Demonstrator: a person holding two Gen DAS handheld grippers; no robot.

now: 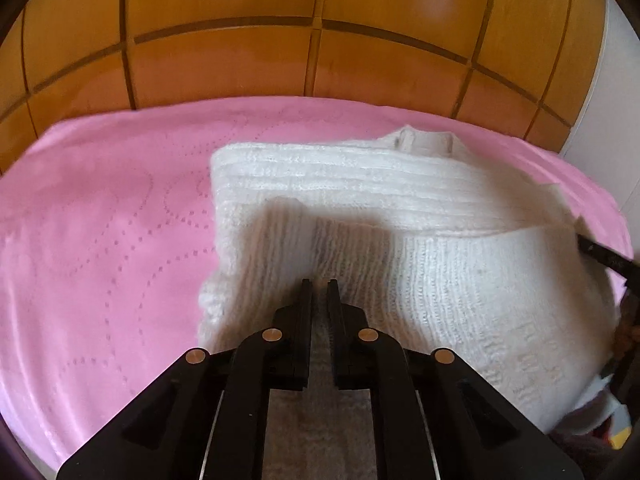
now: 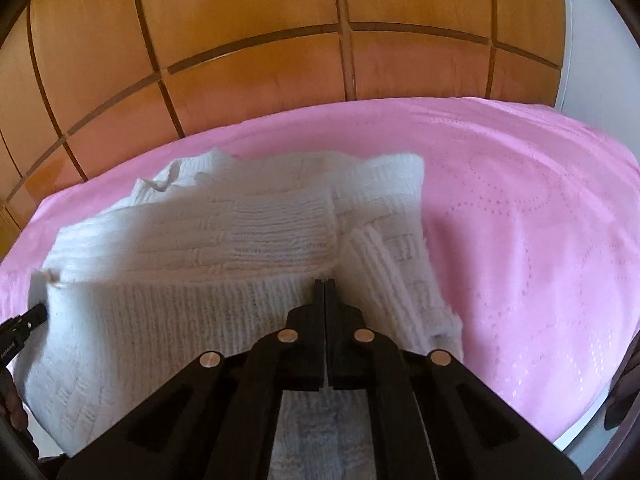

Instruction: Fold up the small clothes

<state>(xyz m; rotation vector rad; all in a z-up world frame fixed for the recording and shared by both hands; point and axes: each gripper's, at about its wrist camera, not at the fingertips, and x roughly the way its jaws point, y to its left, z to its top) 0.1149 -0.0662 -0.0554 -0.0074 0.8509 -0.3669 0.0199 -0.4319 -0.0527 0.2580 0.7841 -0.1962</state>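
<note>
A white knitted sweater lies on a pink quilted cover, its near hem lifted and folded toward the far side. My left gripper is shut on the sweater's hem, with knit fabric showing between its fingers. The sweater also shows in the right wrist view, with a sleeve folded across the body. My right gripper is shut on the sweater's hem there. The right gripper's tip shows at the right edge of the left view, and the left gripper's tip at the left edge of the right view.
The pink cover spreads wide on both sides of the sweater. Wooden wardrobe panels stand behind the bed. A white wall is at the far right.
</note>
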